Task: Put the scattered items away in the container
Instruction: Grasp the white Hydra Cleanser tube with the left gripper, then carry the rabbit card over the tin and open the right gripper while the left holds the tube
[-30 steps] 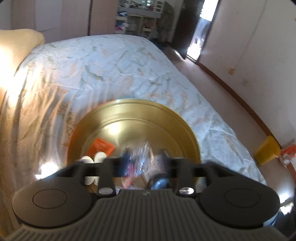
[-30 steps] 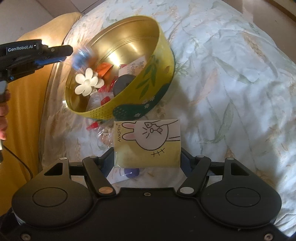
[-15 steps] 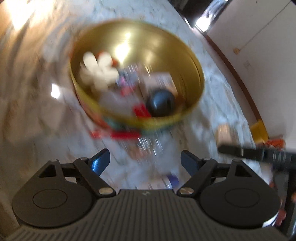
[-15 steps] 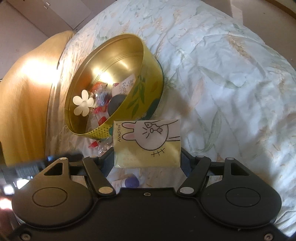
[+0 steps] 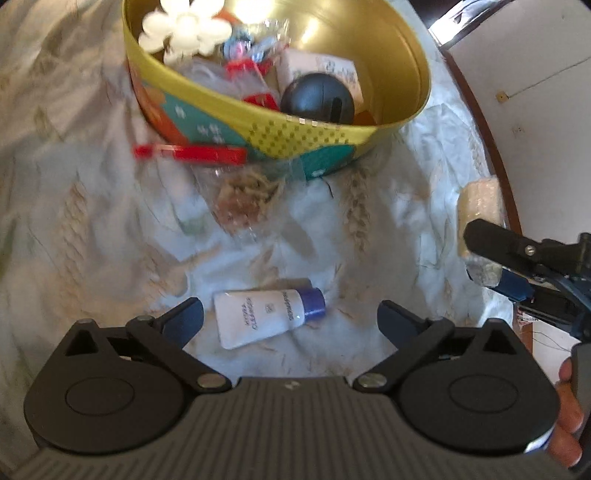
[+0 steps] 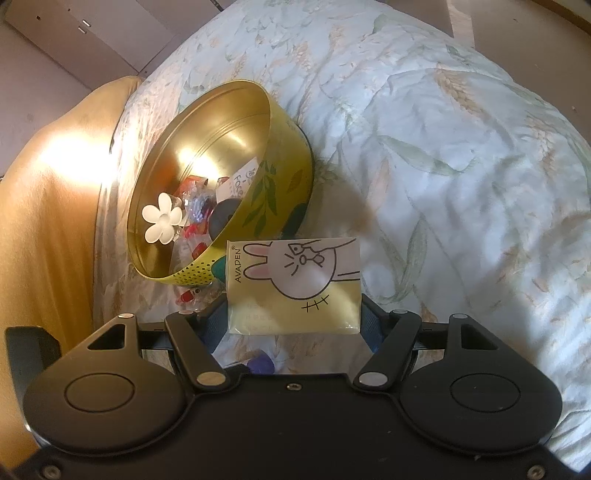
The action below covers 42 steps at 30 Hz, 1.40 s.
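Meanwhile the left gripper (image 5: 290, 315) hung over a white tube w/ blue cap (image 5: 267, 317) on the bedsheet (image 5: 92, 221), jaws opening wide, unpinched. Right gripper (image 6: 293, 321) clamped the tissue pack (image 6: 293, 286) beside the yellow tin (image 6: 284, 184); a red-sealed clear bag (image 5: 236, 199) lay against the tin.

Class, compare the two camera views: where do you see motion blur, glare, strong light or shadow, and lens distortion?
Left wrist view: the white flower clip and the red-topped clear bag smear with motion blur; glare spots shine inside the gold tin; the wall edge bows.
Right wrist view: sharper; the rabbit packet reads clearly; sunlight washes out the yellow pillow; the bedspread bulges from fisheye.
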Tool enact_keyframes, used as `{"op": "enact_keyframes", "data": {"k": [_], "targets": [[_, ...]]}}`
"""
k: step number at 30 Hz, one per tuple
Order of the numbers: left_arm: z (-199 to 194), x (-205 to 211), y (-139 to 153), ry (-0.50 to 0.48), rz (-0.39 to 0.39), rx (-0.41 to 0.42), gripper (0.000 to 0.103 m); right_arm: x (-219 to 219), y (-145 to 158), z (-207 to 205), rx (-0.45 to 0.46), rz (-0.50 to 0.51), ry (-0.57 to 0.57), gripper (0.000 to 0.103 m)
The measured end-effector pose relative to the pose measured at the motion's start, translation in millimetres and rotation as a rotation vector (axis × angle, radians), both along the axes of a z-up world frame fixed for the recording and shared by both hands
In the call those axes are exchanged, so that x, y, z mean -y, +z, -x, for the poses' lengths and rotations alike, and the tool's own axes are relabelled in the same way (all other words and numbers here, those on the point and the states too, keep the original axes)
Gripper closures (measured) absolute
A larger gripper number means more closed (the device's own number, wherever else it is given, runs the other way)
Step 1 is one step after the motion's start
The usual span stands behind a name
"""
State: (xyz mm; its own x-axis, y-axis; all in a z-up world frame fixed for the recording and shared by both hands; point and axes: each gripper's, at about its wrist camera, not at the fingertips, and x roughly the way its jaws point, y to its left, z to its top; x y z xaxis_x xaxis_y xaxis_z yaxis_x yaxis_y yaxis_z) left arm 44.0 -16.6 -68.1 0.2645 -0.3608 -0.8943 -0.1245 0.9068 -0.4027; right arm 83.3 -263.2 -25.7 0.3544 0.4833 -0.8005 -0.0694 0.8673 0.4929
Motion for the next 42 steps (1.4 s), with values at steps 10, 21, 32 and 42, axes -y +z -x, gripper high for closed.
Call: {"op": "enact_keyframes", "data": {"k": [10,21,32,42], "targets": [[3,13,-22,0.026,-0.061,-0.018,0.029,2,1,-1,-0.003,0.0,-0.002,0.034],[19,-36,26,-0.032,-0.077,0.105,0.03,-3,-3,-1,0.0,0.026,0.012,0.034],[26,-73,49,-0.032,-0.152,0.239,0.03,-21,-12,5,-0.006,0.12,0.072,0.034],[30,-80,46,-0.045,-0.082,0.268,0.029,-34,0,6,0.019,0.174,0.115,0.034]]}}
